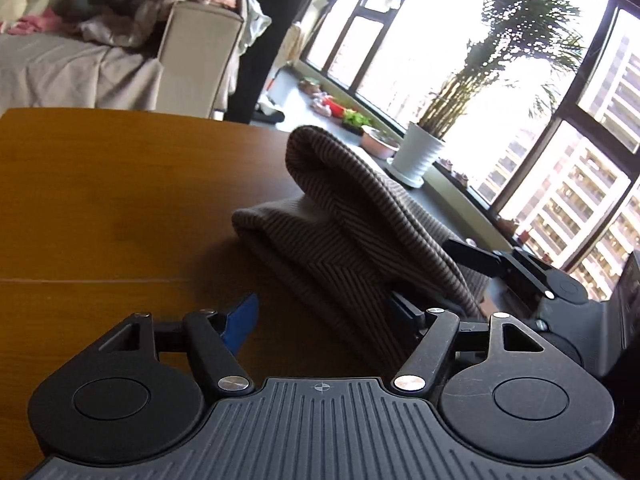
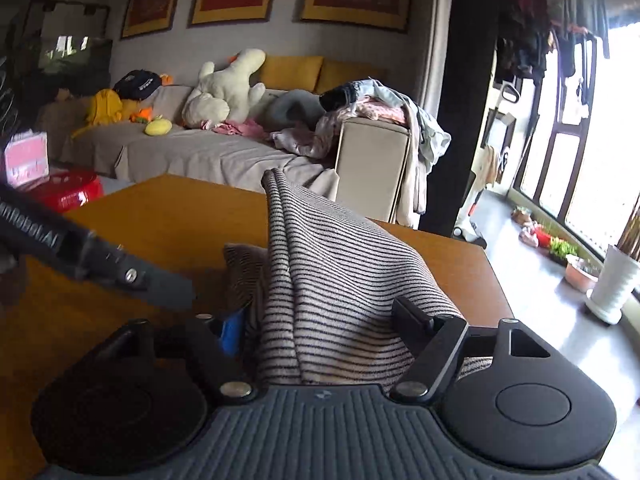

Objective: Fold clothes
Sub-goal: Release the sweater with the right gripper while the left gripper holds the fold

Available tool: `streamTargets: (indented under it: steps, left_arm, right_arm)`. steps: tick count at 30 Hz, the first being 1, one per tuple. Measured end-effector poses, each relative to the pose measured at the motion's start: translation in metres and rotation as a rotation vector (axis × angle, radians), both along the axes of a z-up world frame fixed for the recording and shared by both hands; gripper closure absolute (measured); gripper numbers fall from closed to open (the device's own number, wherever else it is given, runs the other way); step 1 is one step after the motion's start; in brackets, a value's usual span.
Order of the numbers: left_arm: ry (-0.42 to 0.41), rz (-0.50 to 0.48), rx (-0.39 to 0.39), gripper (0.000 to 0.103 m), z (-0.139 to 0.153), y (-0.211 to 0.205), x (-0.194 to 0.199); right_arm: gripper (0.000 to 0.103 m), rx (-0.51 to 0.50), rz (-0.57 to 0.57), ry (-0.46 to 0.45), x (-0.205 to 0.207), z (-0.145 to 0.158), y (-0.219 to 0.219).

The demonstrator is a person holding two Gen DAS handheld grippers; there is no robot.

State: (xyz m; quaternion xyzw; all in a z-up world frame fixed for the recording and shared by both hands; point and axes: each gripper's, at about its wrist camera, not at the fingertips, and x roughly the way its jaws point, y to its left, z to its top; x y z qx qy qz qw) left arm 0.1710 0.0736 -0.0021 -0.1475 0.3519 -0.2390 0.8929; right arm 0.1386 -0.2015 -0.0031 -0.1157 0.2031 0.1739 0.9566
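Wooden and orange-brown, the table (image 1: 100, 200) spreads ahead of both our grippers and carries the striped knit garment (image 1: 352, 236), which lies partly folded on it. In the left wrist view we see the garment as a thick folded bundle resting on the wood ahead of our fingers, with one fold lifted into a tall arch that slopes back down toward our right-hand finger.

Our left gripper (image 1: 324, 316) has its jaws spread wide: the blue-padded finger (image 1: 240, 320) sits alone over bare wood, while the cloth drapes over the opposite finger and hides its tip. Nothing is pinched between them that we can see.

Our right gripper (image 2: 320, 320) also has its jaws apart, and here the striped cloth fills the whole gap between them, rising ahead of the fingers to a peak above the table. The blue pad (image 2: 232, 332) touches the cloth on one side and the black finger (image 2: 412, 316) presses into it on the other, but we cannot tell whether this amounts to a firm clamp.

Beyond the fingertips in the left view stands a white ribbed plant pot (image 1: 416, 156) on the window ledge. Beyond them in the right view, a cream plush toy (image 2: 228, 88) lies on the grey sofa (image 2: 192, 156).
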Motion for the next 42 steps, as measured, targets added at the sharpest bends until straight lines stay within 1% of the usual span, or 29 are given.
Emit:
streamTargets:
  steps: [1, 2, 4, 5, 6, 9, 11, 13, 14, 16, 17, 18, 19, 20, 22, 23, 24, 27, 29, 30, 31, 33, 34, 36, 37, 38, 39, 41, 42]
  left_arm:
    - [0.011, -0.020, -0.025, 0.037, -0.002, 0.000, 0.001]
    - [0.026, -0.038, -0.049, 0.044, -0.006, -0.002, 0.005]
    - [0.050, -0.070, -0.091, 0.047, -0.012, -0.007, 0.013]
    - [0.058, -0.085, -0.108, 0.052, -0.014, -0.009, 0.017]
    - [0.061, -0.105, -0.120, 0.054, -0.017, -0.014, 0.020]
    - [0.077, -0.121, -0.124, 0.055, -0.024, -0.019, 0.026]
    - [0.080, -0.124, -0.121, 0.054, -0.029, -0.019, 0.029]
    - [0.074, -0.128, -0.120, 0.055, -0.031, -0.016, 0.030]
    - [0.070, -0.126, -0.107, 0.057, -0.031, -0.015, 0.028]
    - [0.063, -0.122, -0.080, 0.061, -0.030, -0.011, 0.025]
    - [0.059, -0.120, -0.067, 0.061, -0.029, -0.009, 0.024]
    - [0.059, -0.108, -0.051, 0.059, -0.026, -0.003, 0.021]
    - [0.059, -0.095, -0.035, 0.051, -0.023, 0.003, 0.017]
    - [0.042, -0.069, -0.007, 0.048, -0.018, 0.010, 0.014]
    - [0.005, -0.009, 0.038, 0.046, -0.009, 0.025, 0.010]
    - [-0.011, 0.028, 0.047, 0.046, -0.002, 0.035, 0.009]
    - [-0.031, 0.060, 0.040, 0.046, 0.007, 0.043, 0.008]
    - [-0.137, 0.060, -0.005, 0.046, 0.042, 0.049, 0.003]
    - [-0.201, 0.005, -0.038, 0.046, 0.063, 0.033, 0.006]
    - [-0.225, -0.032, -0.056, 0.046, 0.072, 0.022, 0.009]
    - [-0.223, -0.066, -0.056, 0.044, 0.073, 0.011, 0.015]
    - [-0.214, -0.133, -0.053, 0.043, 0.075, -0.011, 0.027]
    - [-0.189, -0.132, -0.015, 0.043, 0.067, -0.021, 0.035]
    - [-0.127, -0.110, 0.049, 0.047, 0.047, -0.031, 0.055]
    - [-0.091, -0.091, 0.072, 0.047, 0.035, -0.032, 0.066]
    - [-0.070, -0.068, 0.086, 0.048, 0.023, -0.027, 0.072]
    - [-0.065, -0.053, 0.093, 0.047, 0.016, -0.023, 0.076]
    - [-0.066, -0.049, 0.088, 0.045, 0.011, -0.016, 0.077]
    - [-0.066, -0.050, 0.087, 0.045, 0.011, -0.017, 0.078]
  right_arm:
    - [0.055, -0.036, -0.003, -0.011, 0.001, 0.001, 0.000]
    - [0.080, -0.044, 0.001, -0.013, 0.002, 0.005, -0.002]
    - [0.081, 0.024, 0.028, 0.014, 0.001, 0.021, -0.011]
    - [0.081, 0.059, 0.041, 0.027, 0.000, 0.030, -0.015]
    - [0.081, 0.093, 0.055, 0.040, 0.000, 0.038, -0.019]
    - [0.081, 0.201, 0.136, 0.106, -0.004, 0.055, -0.024]
    - [0.081, 0.213, 0.166, 0.157, -0.001, 0.049, -0.019]
    - [0.081, 0.223, 0.167, 0.202, 0.006, 0.036, -0.016]
    - [0.080, 0.230, 0.165, 0.224, 0.009, 0.029, -0.015]
    - [0.080, 0.235, 0.154, 0.234, 0.013, 0.021, -0.013]
    - [0.079, 0.226, 0.145, 0.228, 0.013, 0.019, -0.011]
    - [0.078, 0.203, 0.137, 0.212, 0.010, 0.017, -0.008]
    - [0.077, 0.159, 0.131, 0.182, 0.005, 0.015, -0.001]
    - [0.074, 0.101, 0.126, 0.145, -0.002, 0.013, 0.008]
    - [0.065, -0.022, 0.125, 0.068, -0.020, 0.004, 0.031]
    - [0.052, -0.071, 0.127, 0.041, -0.028, -0.001, 0.041]
    - [0.042, -0.116, 0.130, 0.021, -0.034, -0.007, 0.051]
    - [0.037, -0.269, 0.124, -0.068, -0.048, -0.024, 0.080]
    - [0.037, -0.297, 0.136, -0.084, -0.050, -0.027, 0.086]
    - [0.035, -0.293, 0.144, -0.082, -0.050, -0.026, 0.087]
    - [0.034, -0.261, 0.154, -0.066, -0.048, -0.022, 0.082]
    - [0.029, -0.165, 0.178, -0.025, -0.045, -0.010, 0.068]
    - [0.026, -0.096, 0.193, 0.001, -0.044, -0.001, 0.057]
    - [0.000, 0.057, 0.207, 0.027, -0.045, 0.018, 0.029]
    - [0.000, 0.109, 0.202, 0.027, -0.045, 0.025, 0.017]
    - [0.000, 0.132, 0.185, 0.019, -0.044, 0.030, 0.009]
    - [0.000, 0.156, 0.168, 0.011, -0.043, 0.035, 0.000]
    - [0.000, 0.158, 0.115, 0.003, -0.037, 0.037, -0.007]
    - [0.000, 0.145, 0.091, 0.024, -0.032, 0.032, -0.005]
